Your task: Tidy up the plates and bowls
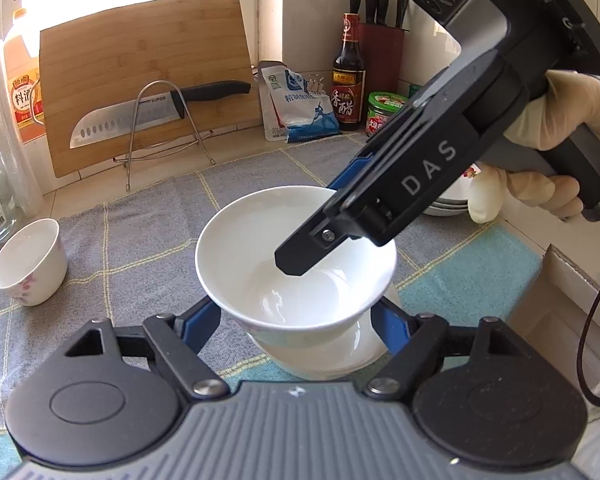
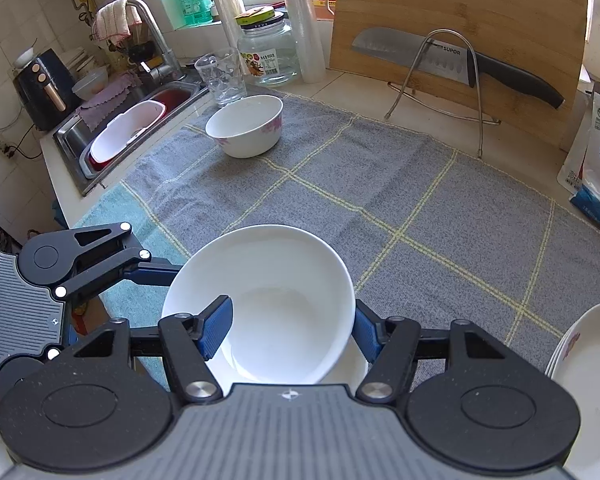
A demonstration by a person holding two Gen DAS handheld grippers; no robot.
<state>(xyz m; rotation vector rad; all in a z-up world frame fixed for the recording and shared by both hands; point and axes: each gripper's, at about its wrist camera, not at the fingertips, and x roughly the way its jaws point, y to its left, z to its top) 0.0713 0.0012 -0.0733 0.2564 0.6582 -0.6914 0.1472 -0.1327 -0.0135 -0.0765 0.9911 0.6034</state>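
A white bowl (image 1: 296, 256) sits nested in a second white bowl (image 1: 340, 356) on the grey checked cloth (image 1: 148, 232). My left gripper (image 1: 300, 320) is open, its blue pads on either side of the lower bowl. My right gripper (image 2: 292, 328) is open; one finger (image 1: 300, 256) reaches inside the upper bowl (image 2: 268, 300), the other stays outside its rim. A small flowered bowl (image 1: 30, 262) stands at the left of the cloth and shows in the right wrist view (image 2: 244, 126). Stacked white plates (image 2: 588, 368) lie at the right.
A cutting board (image 1: 148, 80) with a knife (image 1: 156, 116) on a wire rack stands at the back. Bottles, a salt bag (image 1: 300, 108) and a knife block (image 1: 380, 40) line the wall. A sink (image 2: 132, 128), a glass (image 2: 220, 80) and a jar (image 2: 268, 52) are at the left.
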